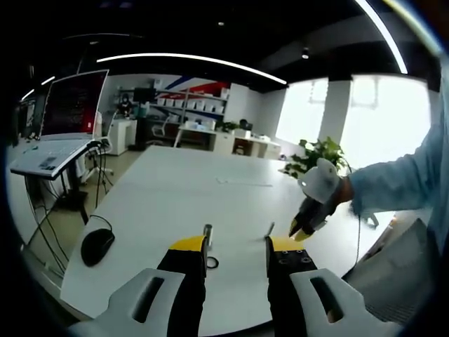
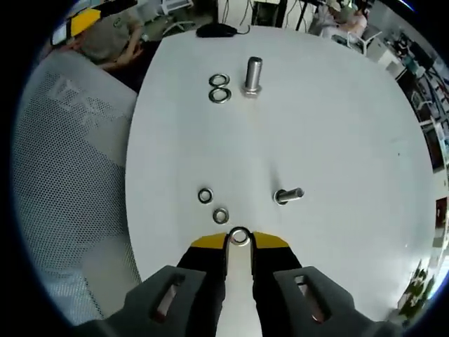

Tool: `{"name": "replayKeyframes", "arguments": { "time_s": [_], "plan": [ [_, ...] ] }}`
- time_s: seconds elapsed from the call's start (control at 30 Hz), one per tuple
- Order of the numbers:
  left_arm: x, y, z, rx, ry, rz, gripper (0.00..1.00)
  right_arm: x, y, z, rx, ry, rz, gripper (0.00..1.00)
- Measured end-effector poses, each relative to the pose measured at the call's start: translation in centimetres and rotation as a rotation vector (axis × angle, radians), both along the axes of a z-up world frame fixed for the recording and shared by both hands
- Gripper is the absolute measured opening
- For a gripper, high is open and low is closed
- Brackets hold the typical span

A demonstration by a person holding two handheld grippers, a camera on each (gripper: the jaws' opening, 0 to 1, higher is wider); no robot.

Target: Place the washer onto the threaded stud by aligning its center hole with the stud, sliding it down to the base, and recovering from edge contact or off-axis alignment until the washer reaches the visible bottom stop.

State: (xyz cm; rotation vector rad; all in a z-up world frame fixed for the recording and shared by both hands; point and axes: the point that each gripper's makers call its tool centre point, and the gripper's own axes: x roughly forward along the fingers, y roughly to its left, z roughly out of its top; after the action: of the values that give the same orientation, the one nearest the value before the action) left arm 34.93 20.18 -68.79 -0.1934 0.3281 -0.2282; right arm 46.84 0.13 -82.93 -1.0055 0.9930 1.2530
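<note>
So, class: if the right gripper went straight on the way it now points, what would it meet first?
The right gripper, shut on a washer, points between a loose washer and the small stud. Probably the loose washer, just off-line; otherwise bare table, though depth is unclear.

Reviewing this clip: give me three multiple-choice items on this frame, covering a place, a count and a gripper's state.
1. In the right gripper view, the two large washers lie:
A. left of the large stud
B. right of it
C. threaded on it

2. Washers lying loose on the table:
A. two
B. four
C. six

3. The right gripper is:
A. wide open
B. shut on a small washer
C. shut on a stud

Answers:
1 A, both rings sit at the stud's left.
2 B, two large and two small lie free.
3 B, the ring sits pinched between the yellow tips.
</note>
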Motion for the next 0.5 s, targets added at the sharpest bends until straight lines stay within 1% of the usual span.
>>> {"name": "replayKeyframes", "arguments": {
  "time_s": [0.17, 0.37, 0.5],
  "plan": [
    [0.0, 0.0, 0.0, 0.000, 0.000, 0.001, 0.31, 0.9, 0.3, 0.4, 0.013, -0.029, -0.015, 0.14],
    [0.0, 0.0, 0.0, 0.000, 0.001, 0.001, 0.31, 2.2, 1.2, 1.2, 0.053, -0.082, -0.030, 0.14],
    [0.0, 0.0, 0.0, 0.000, 0.001, 0.001, 0.31, 2.7, 1.5, 1.5, 0.063, -0.099, -0.036, 0.14]
  ]
}}
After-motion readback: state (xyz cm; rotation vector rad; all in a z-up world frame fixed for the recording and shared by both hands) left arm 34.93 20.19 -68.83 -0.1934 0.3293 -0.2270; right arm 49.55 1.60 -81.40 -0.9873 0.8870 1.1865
